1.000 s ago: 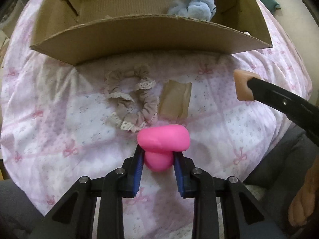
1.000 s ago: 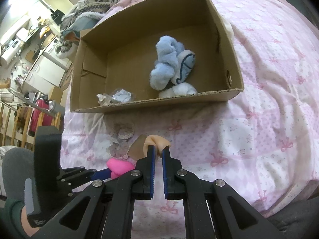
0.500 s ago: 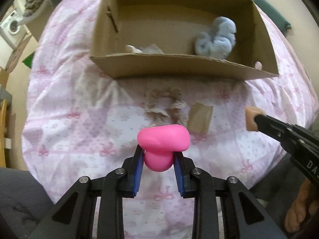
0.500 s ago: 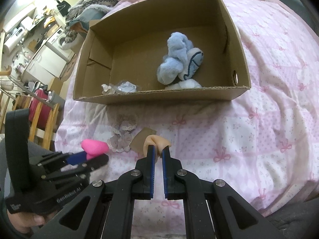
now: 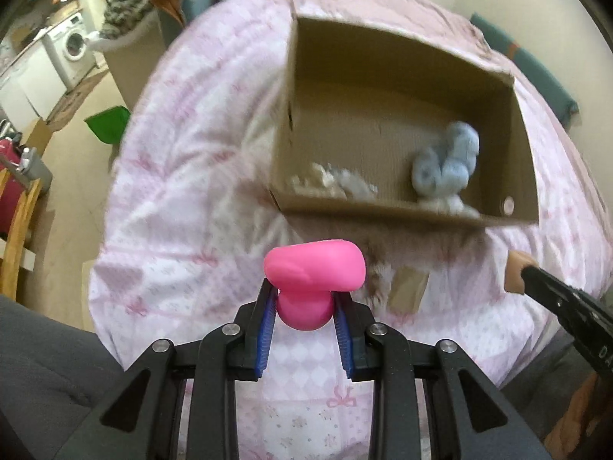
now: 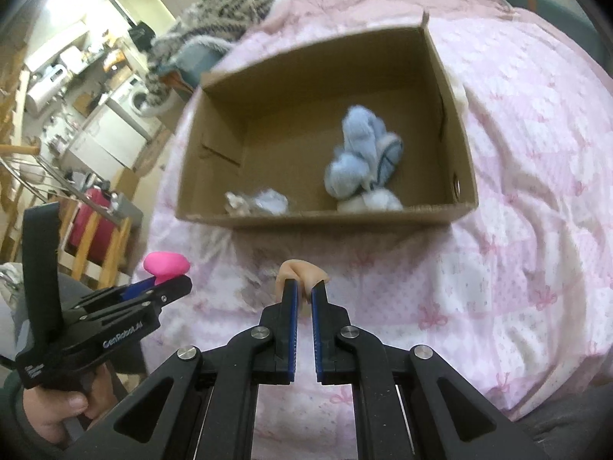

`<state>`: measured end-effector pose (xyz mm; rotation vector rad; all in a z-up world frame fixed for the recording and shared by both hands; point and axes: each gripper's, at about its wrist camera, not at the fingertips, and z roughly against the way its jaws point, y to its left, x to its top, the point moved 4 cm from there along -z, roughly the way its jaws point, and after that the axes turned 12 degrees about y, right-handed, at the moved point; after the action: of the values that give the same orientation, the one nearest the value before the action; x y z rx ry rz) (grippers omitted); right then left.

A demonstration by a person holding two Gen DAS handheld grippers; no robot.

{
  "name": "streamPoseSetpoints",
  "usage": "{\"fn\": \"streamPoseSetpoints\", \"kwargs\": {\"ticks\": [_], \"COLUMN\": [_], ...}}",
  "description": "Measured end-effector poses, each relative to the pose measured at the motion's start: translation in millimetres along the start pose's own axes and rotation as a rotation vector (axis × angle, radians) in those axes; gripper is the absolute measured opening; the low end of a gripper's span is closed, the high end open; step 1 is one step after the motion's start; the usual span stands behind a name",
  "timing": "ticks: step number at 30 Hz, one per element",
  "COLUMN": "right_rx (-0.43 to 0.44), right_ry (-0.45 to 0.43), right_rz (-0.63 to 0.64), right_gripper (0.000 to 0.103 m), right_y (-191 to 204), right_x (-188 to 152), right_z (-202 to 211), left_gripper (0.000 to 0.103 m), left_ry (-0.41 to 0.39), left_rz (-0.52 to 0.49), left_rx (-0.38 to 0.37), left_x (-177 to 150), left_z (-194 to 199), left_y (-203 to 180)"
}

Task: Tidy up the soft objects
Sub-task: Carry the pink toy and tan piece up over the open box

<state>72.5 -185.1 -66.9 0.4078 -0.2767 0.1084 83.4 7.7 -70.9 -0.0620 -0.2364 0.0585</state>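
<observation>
Bed: pink quilt (image 6: 536, 191) under cardboard box (image 6: 306, 216)
Left tool (image 5: 304, 306): grasping pink toy (image 5: 314, 264)
Right tool (image 6: 302, 291): clenched on beige piece (image 6: 302, 274); piece's shape unclear
Right view only: hand (image 6: 57, 410)

A washing machine (image 5: 72, 44) is seen at ten o'clock, a green object (image 5: 108, 124) lies at nine, and a grey patterned blanket (image 6: 218, 13) is piled at eleven.

Left gripper (image 5: 305, 303) clamped on pink squashy toy (image 5: 312, 268); right gripper (image 6: 302, 291) pinched, apparently, on beige soft piece (image 6: 300, 274).
</observation>
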Motion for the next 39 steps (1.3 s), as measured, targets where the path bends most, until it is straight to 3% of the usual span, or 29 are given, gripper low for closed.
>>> {"fn": "streamPoseSetpoints", "kwargs": {"ticks": [10,21,30,39], "right_rx": [-0.025,0.005,-0.026,-0.042], "right_ry": [-0.161,-0.199,-0.192,-0.103], "right_rz": [0.046,0.039,0.025,-0.025], "right_gripper": [0.008,0.009,0.009,0.009], "right_y": [13.3,6.1,-13.1,-33.8], "right_x": [18.1,68.5,107.8,107.2], "right_z": [42.5,61.0,39.3,-7.2], "left_gripper": [0.026,0.026,0.026,0.026], "left_ry": [-0.076,-0.161,-0.159,-0.102], "left_rz": [-0.028,-0.063,-0.09,-0.122], "left_rx": [-0.042,-0.025,0.0,-0.008], "left_x": [27.5,87.2,122.8,121.2], "left_z": [41.4,63.3,34.1,-17.9], "left_y": [-11.9,-18.2,-28.3,-37.8]}}
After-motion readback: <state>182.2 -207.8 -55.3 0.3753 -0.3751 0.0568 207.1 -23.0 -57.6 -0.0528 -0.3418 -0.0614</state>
